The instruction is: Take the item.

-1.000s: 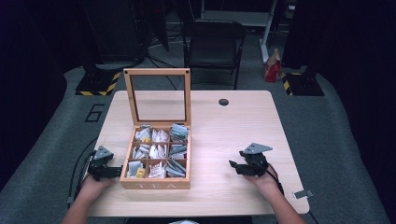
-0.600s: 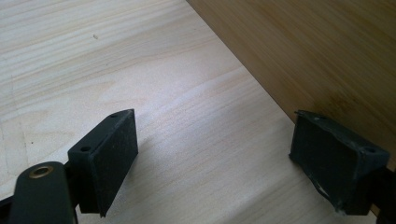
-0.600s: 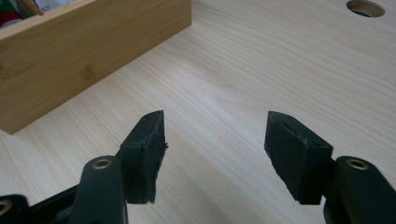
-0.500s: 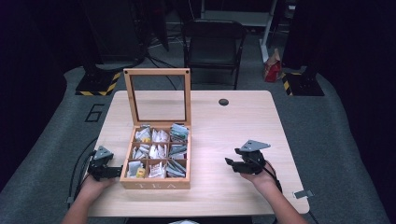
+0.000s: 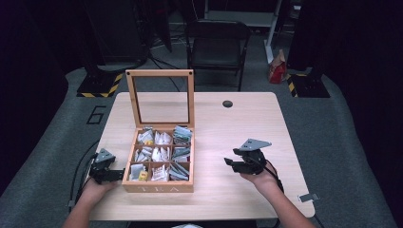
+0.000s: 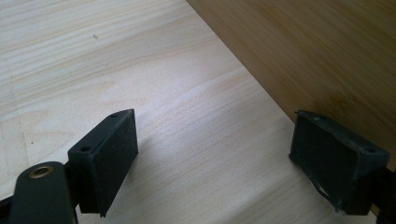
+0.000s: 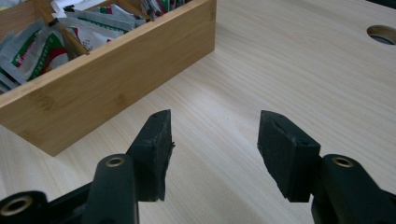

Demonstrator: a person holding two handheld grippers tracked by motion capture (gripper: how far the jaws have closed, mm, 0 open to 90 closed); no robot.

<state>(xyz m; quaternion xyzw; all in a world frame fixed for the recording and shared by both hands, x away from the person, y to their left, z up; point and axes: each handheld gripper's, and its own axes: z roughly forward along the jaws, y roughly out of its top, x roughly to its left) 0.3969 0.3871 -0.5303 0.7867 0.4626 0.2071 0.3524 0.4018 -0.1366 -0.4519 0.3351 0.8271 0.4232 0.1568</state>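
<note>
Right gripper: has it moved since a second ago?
Yes. The right gripper has shifted left toward the tea box, jaws closing on nothing; the box has stayed put.

One wooden tea box (image 5: 159, 183) with six compartments, two hand-held grippers (image 5: 235, 165), perhaps one chair (image 5: 216, 47), one table (image 5: 247, 118)

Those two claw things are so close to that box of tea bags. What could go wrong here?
The left gripper sits right against the tea box, so a nudge might slide it. The right gripper, open with jaws just closing on nothing, could clip the box wall or the upright lid, perhaps tipping it shut.
</note>
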